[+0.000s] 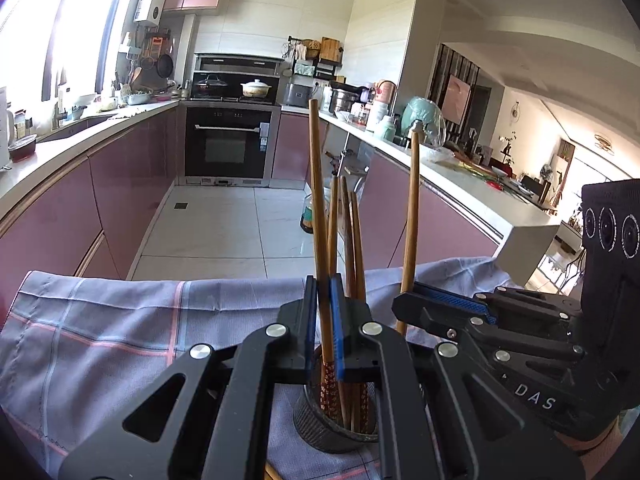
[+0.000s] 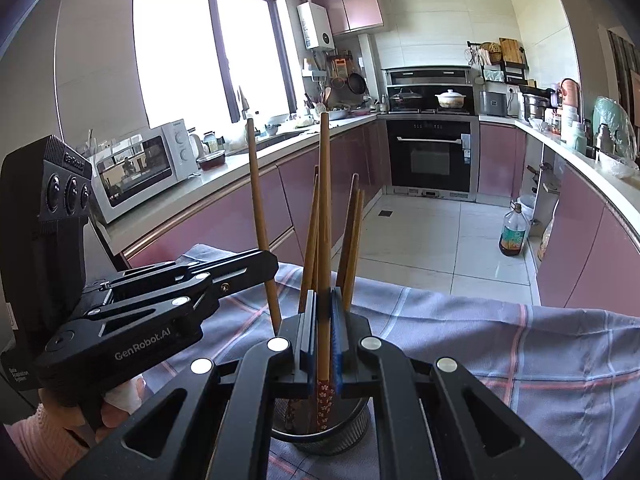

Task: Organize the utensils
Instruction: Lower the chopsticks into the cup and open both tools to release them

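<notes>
A dark round utensil holder [image 1: 336,424] stands on a checked grey cloth [image 1: 120,328]; it also shows in the right wrist view [image 2: 320,432]. Several wooden chopsticks [image 1: 352,240] stand upright in it. My left gripper [image 1: 323,320] is shut on one chopstick [image 1: 318,200] whose patterned red end is inside the holder. My right gripper [image 2: 323,328] is shut on another chopstick [image 2: 324,208], its patterned end also in the holder. In the left wrist view the right gripper [image 1: 404,300] comes in from the right with its chopstick [image 1: 412,216].
The cloth-covered table [image 2: 500,336] ends at a tiled kitchen floor [image 1: 224,232]. Pink cabinets and counters run along both sides, with an oven [image 1: 228,144] at the back. A microwave [image 2: 140,164] stands on the left counter. A bottle [image 2: 514,232] stands on the floor.
</notes>
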A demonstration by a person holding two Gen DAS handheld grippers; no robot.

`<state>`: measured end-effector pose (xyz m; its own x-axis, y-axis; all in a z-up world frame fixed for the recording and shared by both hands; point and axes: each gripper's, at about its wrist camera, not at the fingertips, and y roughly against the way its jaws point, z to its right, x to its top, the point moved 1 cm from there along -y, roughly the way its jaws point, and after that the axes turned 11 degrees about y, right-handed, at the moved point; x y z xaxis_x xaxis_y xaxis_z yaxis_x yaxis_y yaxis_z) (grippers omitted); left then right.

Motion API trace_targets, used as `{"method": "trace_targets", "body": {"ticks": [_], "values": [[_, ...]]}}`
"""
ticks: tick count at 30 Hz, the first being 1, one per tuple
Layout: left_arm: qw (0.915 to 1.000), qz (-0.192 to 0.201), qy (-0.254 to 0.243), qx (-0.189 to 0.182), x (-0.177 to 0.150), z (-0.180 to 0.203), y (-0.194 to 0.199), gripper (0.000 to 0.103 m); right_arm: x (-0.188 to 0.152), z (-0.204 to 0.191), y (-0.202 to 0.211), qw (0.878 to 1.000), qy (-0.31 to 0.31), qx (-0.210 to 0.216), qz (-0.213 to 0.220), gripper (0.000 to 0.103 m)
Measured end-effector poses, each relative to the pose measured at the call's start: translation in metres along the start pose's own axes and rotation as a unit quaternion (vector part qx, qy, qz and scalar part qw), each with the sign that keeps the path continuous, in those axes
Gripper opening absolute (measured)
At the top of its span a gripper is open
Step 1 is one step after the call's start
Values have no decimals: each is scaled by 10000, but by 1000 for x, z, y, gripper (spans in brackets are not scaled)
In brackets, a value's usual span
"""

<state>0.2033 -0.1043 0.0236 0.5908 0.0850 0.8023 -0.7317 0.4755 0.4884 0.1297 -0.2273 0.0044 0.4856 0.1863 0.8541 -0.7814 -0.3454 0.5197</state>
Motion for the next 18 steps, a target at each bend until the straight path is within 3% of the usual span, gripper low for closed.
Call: {"method": "trace_targets", "body": {"ticks": [8, 11, 12, 18], "values": [[9995, -276, -159, 51, -7, -7, -14, 11, -4, 7, -9, 9997, -178, -63, -151, 8], [9992, -360, -83, 171, -7, -12, -19, 20, -4, 10, -8, 9995, -254, -107, -158, 28], [9989, -400, -51, 247, -8, -13, -20, 28, -5, 10, -7, 9995, -267, -97, -151, 31], [9988, -371, 127, 306, -10, -26, -16, 35, -8, 9, -5, 9994, -288, -79, -149, 31]]}}
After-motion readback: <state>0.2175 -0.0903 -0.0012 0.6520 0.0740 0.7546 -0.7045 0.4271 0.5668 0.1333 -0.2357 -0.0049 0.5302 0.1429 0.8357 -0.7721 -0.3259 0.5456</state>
